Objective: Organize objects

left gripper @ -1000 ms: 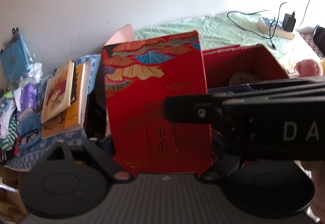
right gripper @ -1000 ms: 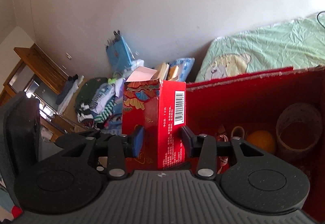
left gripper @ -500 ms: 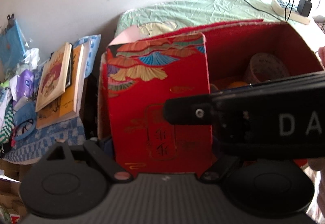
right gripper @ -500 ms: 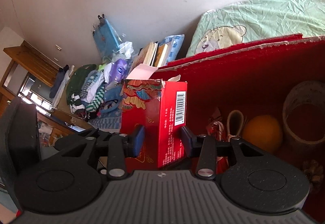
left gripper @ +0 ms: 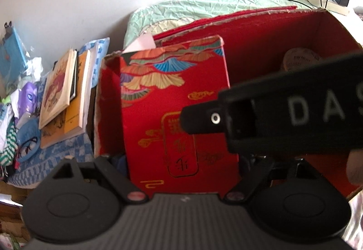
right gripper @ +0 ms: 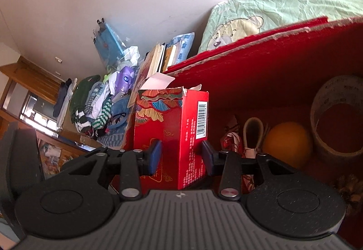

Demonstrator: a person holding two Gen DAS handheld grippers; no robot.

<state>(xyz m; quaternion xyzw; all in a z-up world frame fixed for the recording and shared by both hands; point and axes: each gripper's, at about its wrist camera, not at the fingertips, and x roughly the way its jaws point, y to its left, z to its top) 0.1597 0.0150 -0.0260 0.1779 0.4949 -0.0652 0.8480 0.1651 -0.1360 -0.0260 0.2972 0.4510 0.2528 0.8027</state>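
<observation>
Item: red carton (right gripper: 172,134), fan pattern, barcode on side — upright at left end inside big red storage box (right gripper: 283,64), top flap open.
R gripper (right gripper: 180,154): blue pads pressed on carton's two faces; jaws just been closing on it.
L gripper (left gripper: 181,173): set wide across carton's broad front; whether pads touch — can't tell.
Also in box: orange (right gripper: 287,143), tape roll (right gripper: 338,116).
Outside, left: books (left gripper: 65,95), clothes pile (right gripper: 95,109).
</observation>
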